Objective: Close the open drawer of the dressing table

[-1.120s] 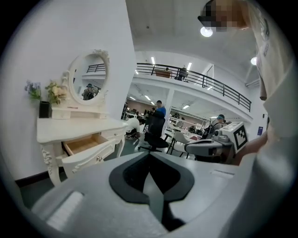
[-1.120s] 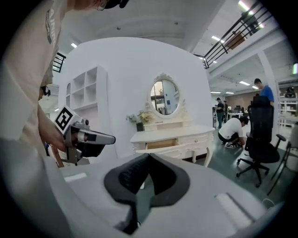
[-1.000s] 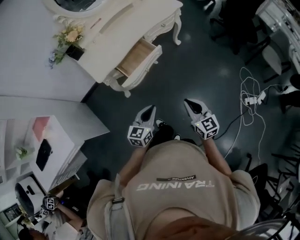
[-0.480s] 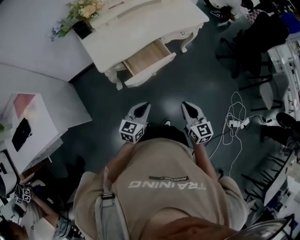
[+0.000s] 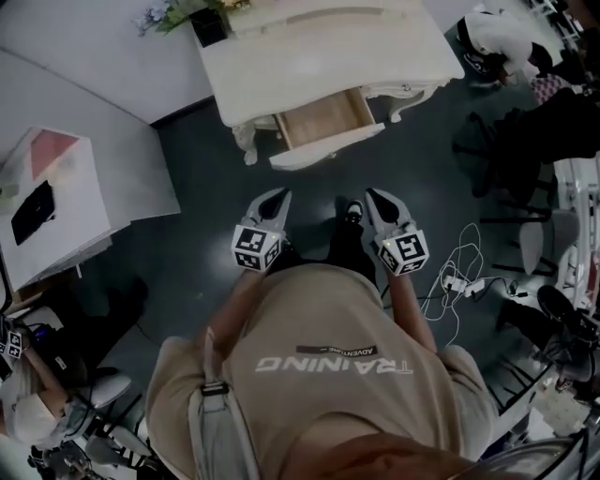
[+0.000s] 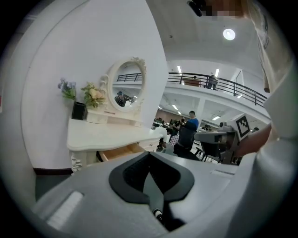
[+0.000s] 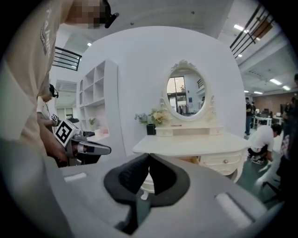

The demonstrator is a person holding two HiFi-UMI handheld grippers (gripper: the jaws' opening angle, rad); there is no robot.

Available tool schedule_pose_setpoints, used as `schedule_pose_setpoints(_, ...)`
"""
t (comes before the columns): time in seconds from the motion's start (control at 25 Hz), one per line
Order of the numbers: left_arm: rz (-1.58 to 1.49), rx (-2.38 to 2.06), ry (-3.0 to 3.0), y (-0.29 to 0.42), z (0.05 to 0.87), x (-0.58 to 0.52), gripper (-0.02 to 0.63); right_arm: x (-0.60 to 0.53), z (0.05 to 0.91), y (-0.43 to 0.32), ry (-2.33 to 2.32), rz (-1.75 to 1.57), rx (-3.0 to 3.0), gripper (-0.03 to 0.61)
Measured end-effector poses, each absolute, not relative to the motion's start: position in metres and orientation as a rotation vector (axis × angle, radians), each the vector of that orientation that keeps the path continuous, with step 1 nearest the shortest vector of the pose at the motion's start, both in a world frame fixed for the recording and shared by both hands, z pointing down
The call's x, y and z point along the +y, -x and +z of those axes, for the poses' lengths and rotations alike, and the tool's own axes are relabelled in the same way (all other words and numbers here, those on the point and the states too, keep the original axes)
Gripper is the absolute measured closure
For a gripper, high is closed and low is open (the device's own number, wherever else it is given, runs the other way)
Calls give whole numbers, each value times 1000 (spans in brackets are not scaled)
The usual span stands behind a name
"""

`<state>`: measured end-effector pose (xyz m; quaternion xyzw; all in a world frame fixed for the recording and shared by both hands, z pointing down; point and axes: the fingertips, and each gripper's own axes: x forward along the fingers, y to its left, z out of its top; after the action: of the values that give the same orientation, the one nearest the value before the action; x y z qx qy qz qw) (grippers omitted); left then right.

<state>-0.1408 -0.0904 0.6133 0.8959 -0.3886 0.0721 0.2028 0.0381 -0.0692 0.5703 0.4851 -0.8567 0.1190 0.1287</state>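
The white dressing table (image 5: 309,52) stands at the top of the head view, and its open drawer (image 5: 325,124) juts toward me, showing a bare wooden bottom. My left gripper (image 5: 277,195) and right gripper (image 5: 372,194) are held side by side at waist height, both shut and empty, a short way back from the drawer. Ahead of the left gripper (image 6: 149,153), the left gripper view shows the table (image 6: 107,135), its oval mirror (image 6: 126,86) and the drawer (image 6: 118,152). Past the right gripper (image 7: 149,155), the right gripper view shows the table (image 7: 195,145) and a closed drawer (image 7: 224,161).
A flower vase (image 5: 208,23) sits on the table's back left. A white cabinet (image 5: 66,202) stands to the left. Cables and a power strip (image 5: 457,272) lie on the dark floor at the right, near chairs (image 5: 525,141). A seated person (image 5: 33,394) is at lower left.
The dressing table has swung from the upper left to straight ahead and sits closer to the grippers. Both grippers stayed shut and level.
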Motion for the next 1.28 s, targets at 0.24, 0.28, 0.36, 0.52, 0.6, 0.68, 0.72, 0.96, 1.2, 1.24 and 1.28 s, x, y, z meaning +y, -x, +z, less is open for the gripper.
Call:
schedule_pose_setpoints(0.24, 174, -1246, -2457, 132, 599, -121, 607, -120, 567, -43, -1265, 339, -2613, 574)
schedule_pose_setpoints(0.28, 179, -1271, -2452, 125, 598, -127, 607, -129, 566, -49, -1238, 330, -2630, 574)
schedule_pose_setpoints(0.36, 199, -1320, -2432, 106, 600, -139, 607, -144, 566, -68, -1187, 329, -2656, 574)
schedule_pose_setpoints(0.52, 243, -1405, -2367, 59, 598, -158, 607, -173, 574, -122, -1112, 372, -2691, 574)
schedule_pose_setpoints(0.6, 241, -1456, -2336, 36, 595, -171, 607, -190, 582, -152, -1093, 394, -2704, 574)
schedule_pose_setpoints(0.68, 247, -1509, -2311, 16, 593, -183, 607, -207, 589, -179, -1070, 411, -2714, 574)
schedule_pose_setpoints(0.72, 257, -1533, -2299, 8, 592, -187, 607, -214, 592, -189, -1050, 423, -2720, 574)
schedule_pose_setpoints(0.96, 252, -1683, -2173, -35, 582, -210, 607, -240, 603, -229, -856, 474, -2760, 574)
schedule_pose_setpoints(1.2, 246, -1724, -2097, -49, 582, -223, 607, -263, 614, -235, -760, 463, -2777, 574)
schedule_pose_setpoints(1.24, 248, -1728, -2088, -45, 583, -223, 607, -266, 614, -232, -758, 465, -2779, 574)
schedule_pose_setpoints(1.28, 254, -1729, -2084, -42, 584, -222, 607, -267, 614, -228, -757, 468, -2782, 574)
